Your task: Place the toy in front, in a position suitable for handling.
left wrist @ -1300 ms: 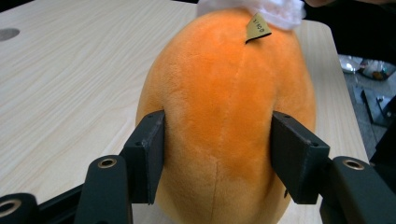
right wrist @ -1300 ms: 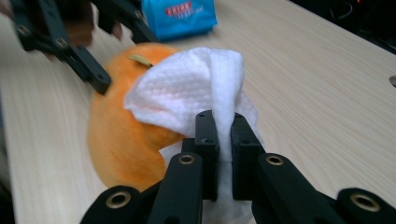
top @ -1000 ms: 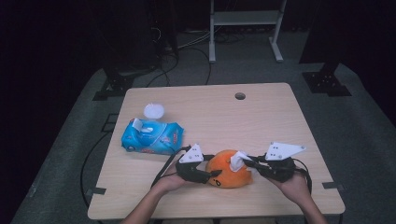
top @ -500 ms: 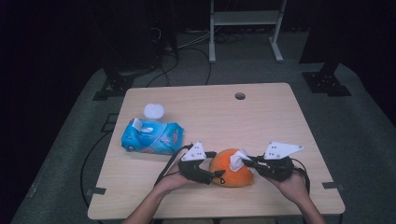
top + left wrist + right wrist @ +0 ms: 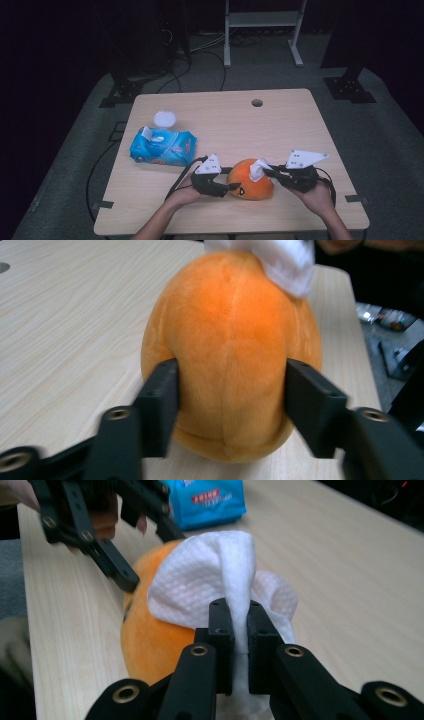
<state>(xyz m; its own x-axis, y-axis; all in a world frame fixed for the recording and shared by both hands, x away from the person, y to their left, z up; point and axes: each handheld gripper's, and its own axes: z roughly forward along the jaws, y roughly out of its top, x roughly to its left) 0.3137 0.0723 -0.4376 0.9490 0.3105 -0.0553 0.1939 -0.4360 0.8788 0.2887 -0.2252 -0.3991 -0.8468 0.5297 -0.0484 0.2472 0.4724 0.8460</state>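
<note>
Your left gripper [image 5: 230, 405] has just opened and re-closed its jaws on the orange plush toy [image 5: 250, 179] near the counter's [image 5: 280, 125] near edge, steadying it; your right gripper [image 5: 239, 630] pinches the white wipe [image 5: 220, 575] tight on top for wiping.

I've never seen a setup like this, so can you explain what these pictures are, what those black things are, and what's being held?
A person sits at a wooden table with a hand-held claw in each hand. One picture looks down from above; the other two come from cameras riding on the claws. The left claw has its jaws on either side of an orange plush toy, and they have just been closing on it. The right claw is shut on a white wipe that rests on the toy. Farther back lie a blue wipes pack and a small white round thing.
</note>
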